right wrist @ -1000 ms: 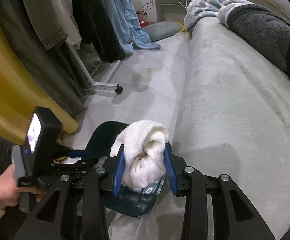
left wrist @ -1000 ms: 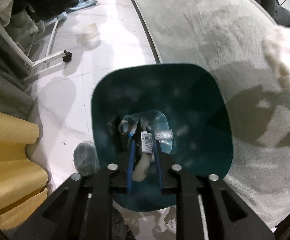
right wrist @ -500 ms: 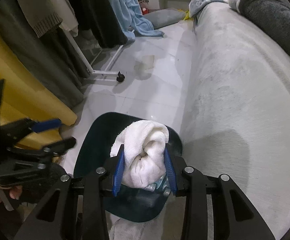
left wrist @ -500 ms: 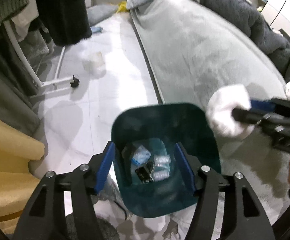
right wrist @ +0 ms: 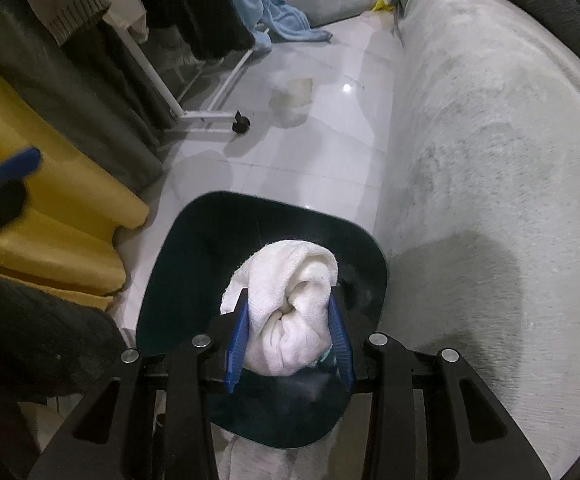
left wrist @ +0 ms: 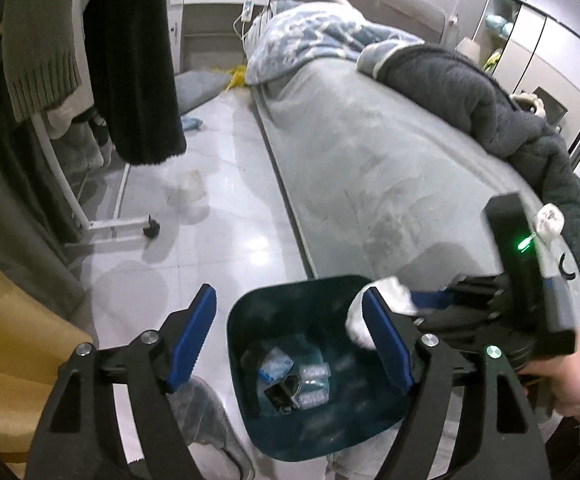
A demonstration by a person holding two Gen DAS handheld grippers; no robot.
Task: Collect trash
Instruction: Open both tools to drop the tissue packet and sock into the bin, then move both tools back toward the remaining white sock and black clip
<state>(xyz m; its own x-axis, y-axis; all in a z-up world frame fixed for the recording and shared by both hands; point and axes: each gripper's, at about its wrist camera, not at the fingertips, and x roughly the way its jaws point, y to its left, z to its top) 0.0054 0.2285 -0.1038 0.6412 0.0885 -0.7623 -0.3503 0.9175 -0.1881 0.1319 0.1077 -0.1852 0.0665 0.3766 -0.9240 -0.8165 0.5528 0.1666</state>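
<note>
The right gripper (right wrist: 290, 330) grips a rolled white cloth (right wrist: 290, 292) between its blue pads and holds it over the open mouth of the dark teal bin (right wrist: 193, 264), which stands on the tiled floor (right wrist: 330, 136) just beside the bed (right wrist: 490, 160). To do the drop well, the cloth should sit over the middle of the opening, clear of the right rim, and the gripper should open fully so the roll falls free instead of snagging on a pad. In the left wrist view, wrappers (left wrist: 290, 376) lie at the bottom of the bin.

The right gripper points down and forward over the bin's near half. The left gripper (left wrist: 290, 344) is wide open and empty, its fingers straddling the bin from above, tilted downward, with the cloth near its right finger.
</note>
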